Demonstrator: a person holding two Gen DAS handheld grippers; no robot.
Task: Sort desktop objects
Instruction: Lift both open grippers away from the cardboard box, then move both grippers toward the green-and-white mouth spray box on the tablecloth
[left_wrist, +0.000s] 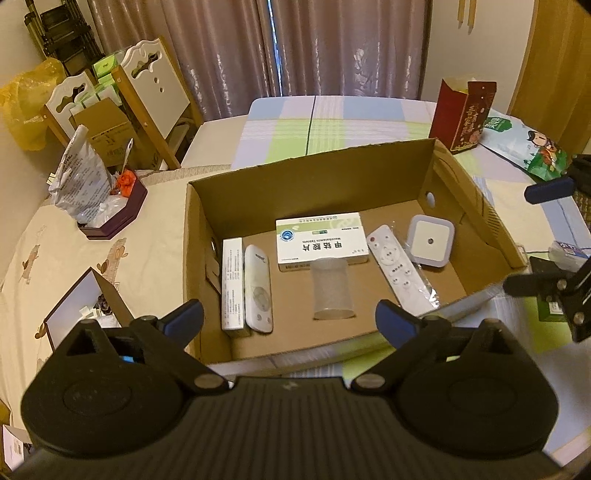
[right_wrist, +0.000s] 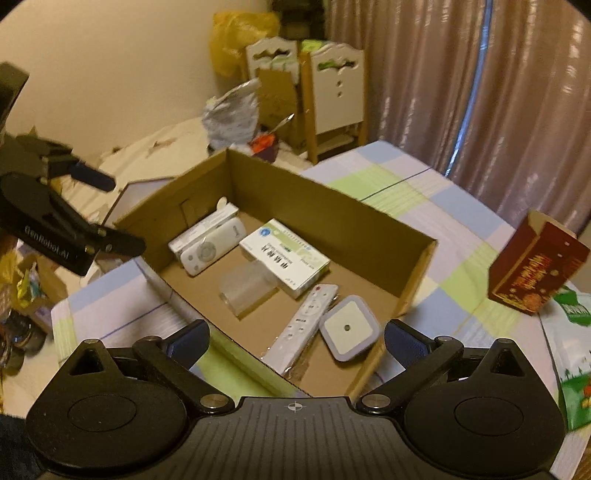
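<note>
six things already lie in the cardboard box (left_wrist: 325, 173) on the counter (right_wrist: 461, 295): a slim white carton (left_wrist: 232, 284), a white remote (left_wrist: 258, 288), a medicine box (left_wrist: 321, 236), a clear plastic cup (left_wrist: 330, 290) on its side, a bagged remote (left_wrist: 399, 269) and a square night light (left_wrist: 430, 236). the red carton (right_wrist: 535, 269) and green snack bag (right_wrist: 569, 350) remain outside, so i'd judge sorting well along but unfinished. the left hand-held gripper (left_wrist: 290, 319) and right hand-held gripper (right_wrist: 297, 338) both hover spread wide over the near rim, holding and touching nothing.

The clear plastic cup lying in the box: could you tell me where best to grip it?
Grip the clear plastic cup across its round wall, from above. It lies on its side on the cardboard box floor, with bare cardboard on both flanks.
</note>
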